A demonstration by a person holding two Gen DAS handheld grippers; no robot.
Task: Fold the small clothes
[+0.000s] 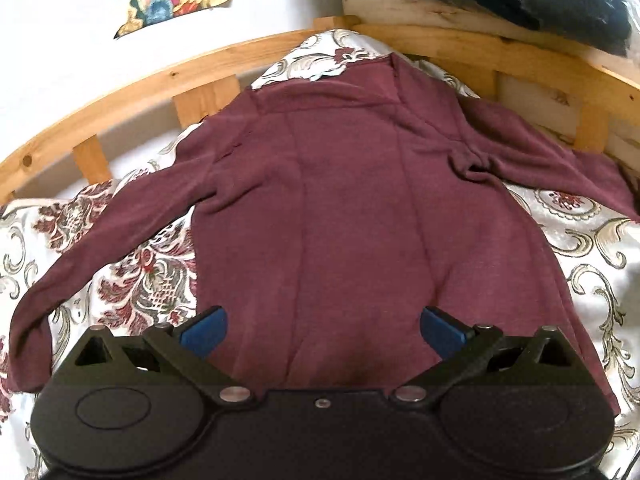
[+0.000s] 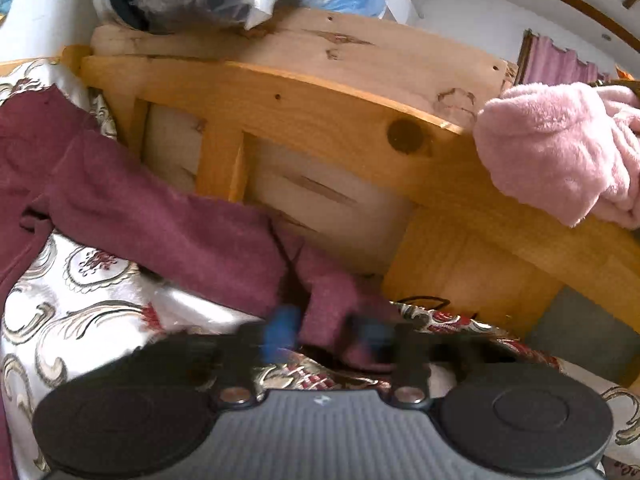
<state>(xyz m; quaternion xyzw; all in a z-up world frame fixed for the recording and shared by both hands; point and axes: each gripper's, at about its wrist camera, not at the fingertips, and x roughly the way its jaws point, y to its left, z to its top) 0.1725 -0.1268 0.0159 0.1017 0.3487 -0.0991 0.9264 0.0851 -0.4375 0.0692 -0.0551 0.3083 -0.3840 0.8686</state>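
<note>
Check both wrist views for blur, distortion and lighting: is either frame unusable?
Left wrist: sharp, the maroon top evenly lit; fisheye bows the wooden rail. Right wrist: the right tool and the sleeve end between its fingers are motion-smeared, background crisp; the grip reads poorly there. Both usable.

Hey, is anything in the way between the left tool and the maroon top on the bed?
Nothing visible. The left tool hangs open directly over the maroon long-sleeved top, which lies spread on the patterned bedspread with no other item on it.
</note>
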